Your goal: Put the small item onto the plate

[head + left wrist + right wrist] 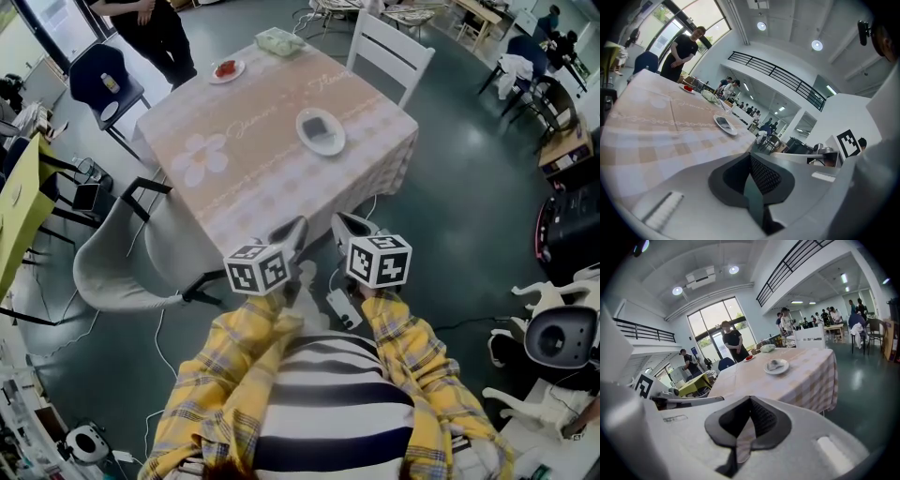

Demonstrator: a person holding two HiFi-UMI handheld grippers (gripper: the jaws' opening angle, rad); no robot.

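While we hold both arms tucked in side by side just short of the surface (244, 178), the left gripper (296, 227) and right gripper (343, 223) have fingers closed on nothing. The plate (303, 126) sits further ahead, with a dark item (321, 127) on it.

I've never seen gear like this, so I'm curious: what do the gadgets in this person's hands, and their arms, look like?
The left gripper and the right gripper are pale grey shells with dark mesh-textured pads; each carries a white cube with black square markers. The sleeves are yellow plaid, over a black-and-white striped top.
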